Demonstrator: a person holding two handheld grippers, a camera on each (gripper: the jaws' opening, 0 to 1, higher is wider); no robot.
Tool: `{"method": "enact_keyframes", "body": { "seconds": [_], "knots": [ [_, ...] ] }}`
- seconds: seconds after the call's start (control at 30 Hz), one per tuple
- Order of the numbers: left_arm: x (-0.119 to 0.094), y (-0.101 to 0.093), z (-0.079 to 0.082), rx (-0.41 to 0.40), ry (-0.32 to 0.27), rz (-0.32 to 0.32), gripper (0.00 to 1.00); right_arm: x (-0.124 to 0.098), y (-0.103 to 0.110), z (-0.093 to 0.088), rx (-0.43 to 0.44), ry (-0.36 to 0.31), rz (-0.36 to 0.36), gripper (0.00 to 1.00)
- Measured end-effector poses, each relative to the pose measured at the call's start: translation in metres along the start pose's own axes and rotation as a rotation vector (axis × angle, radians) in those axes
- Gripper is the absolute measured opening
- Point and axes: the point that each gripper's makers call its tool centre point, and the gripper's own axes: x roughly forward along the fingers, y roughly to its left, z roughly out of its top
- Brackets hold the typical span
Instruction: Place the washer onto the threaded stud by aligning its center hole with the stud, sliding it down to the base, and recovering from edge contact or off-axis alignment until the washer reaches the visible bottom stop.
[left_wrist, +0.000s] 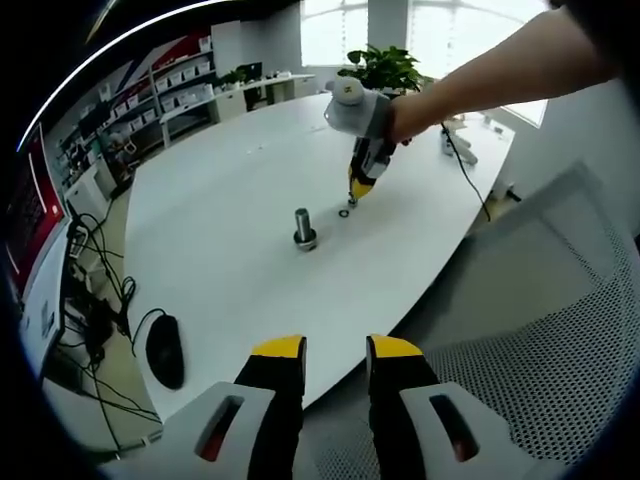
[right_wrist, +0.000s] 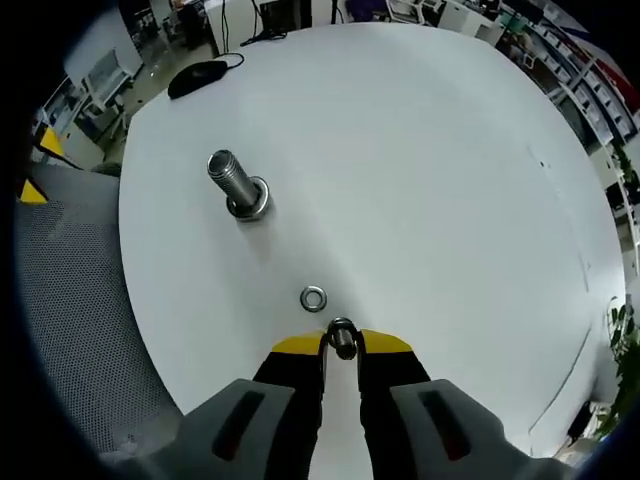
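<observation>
Washer (right_wrist: 342, 337) pinched on edge between the yellow tips of the right gripper (right_wrist: 341, 343), jaws pressed in on it from both sides, hole roughly facing the camera. A second washer (right_wrist: 313, 298) lies flat on the white table (right_wrist: 430, 180) just ahead of those tips, apart from them; in the left gripper view it shows as a small dark ring (left_wrist: 344, 213) beside the right gripper's tip. Threaded stud (right_wrist: 236, 184) stands upright on its wider base collar, further along the table and off to the left in the right gripper view, well apart from the held washer; nothing sits on its thread. Left gripper view: same stud (left_wrist: 304, 229) mid-table, the right gripper (left_wrist: 356, 191) reaching down near it, held by a person's hand (left_wrist: 362, 112) with bare forearm running in from the upper right. Left gripper (left_wrist: 335, 352) held back off the table edge, over a grey mesh chair (left_wrist: 540, 340), jaws spread with a clear gap, nothing between them. Black computer mouse (left_wrist: 165, 350) with cable near the table's left edge. Potted plant (left_wrist: 383, 68) at the far end; shelving along the left wall
</observation>
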Motion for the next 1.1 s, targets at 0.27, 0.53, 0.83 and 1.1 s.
{"method": "enact_keyframes", "body": {
  "seconds": [0.27, 0.53, 0.83, 1.1],
  "knots": [
    [0.000, 0.001, -0.001, -0.002, 0.006, 0.003, 0.22, 0.005, 0.005, -0.006, 0.002, 0.014, 0.015, 0.14],
    [0.001, 0.001, -0.001, -0.002, 0.006, 0.002, 0.22, 0.007, 0.013, -0.008, 0.001, 0.018, 0.026, 0.14],
    [0.001, 0.001, -0.001, -0.002, 0.009, 0.007, 0.22, 0.010, 0.019, -0.008, -0.004, 0.011, 0.032, 0.15],
    [0.001, 0.001, -0.001, 0.000, 0.011, 0.008, 0.22, 0.010, 0.020, -0.009, -0.007, 0.009, 0.024, 0.17]
  ]
}}
